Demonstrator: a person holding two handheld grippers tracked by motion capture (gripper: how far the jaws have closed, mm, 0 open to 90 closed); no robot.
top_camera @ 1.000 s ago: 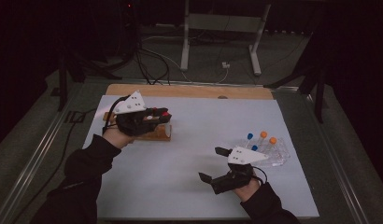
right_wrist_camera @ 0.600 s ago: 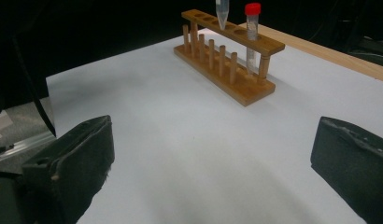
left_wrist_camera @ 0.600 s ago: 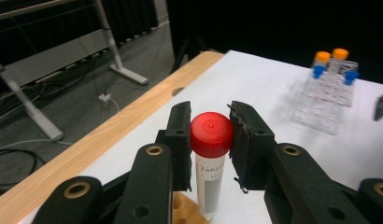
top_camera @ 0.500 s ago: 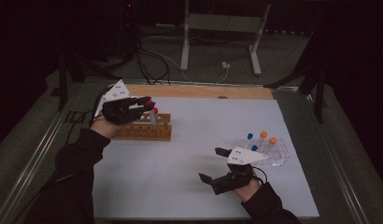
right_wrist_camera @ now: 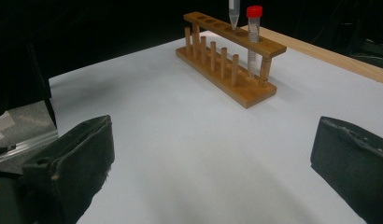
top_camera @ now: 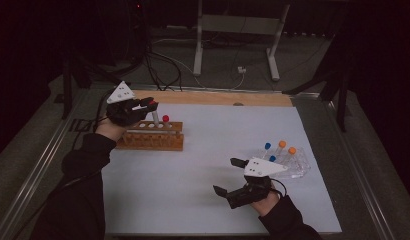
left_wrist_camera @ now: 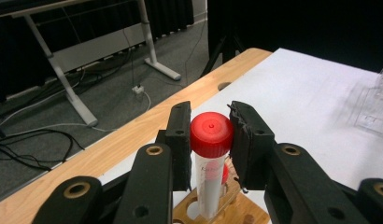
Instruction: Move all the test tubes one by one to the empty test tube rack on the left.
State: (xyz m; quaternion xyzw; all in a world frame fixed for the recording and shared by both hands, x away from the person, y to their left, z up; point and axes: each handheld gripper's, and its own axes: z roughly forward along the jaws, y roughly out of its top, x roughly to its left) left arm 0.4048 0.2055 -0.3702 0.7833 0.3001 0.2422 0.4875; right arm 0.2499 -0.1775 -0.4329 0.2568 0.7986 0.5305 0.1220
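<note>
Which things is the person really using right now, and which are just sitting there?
In use:
- left tool, shut on a red-capped tube
- wooden rack under that tube
- second red-capped tube standing in the rack

Just sitting:
- blue- and orange-capped tubes on a clear tray
- right tool, open, holding nothing

Clear red-capped tube (right_wrist_camera: 233,14) cut off by top edge in right gripper view; print on tube wall blurred in left gripper view, unreadable.
</note>
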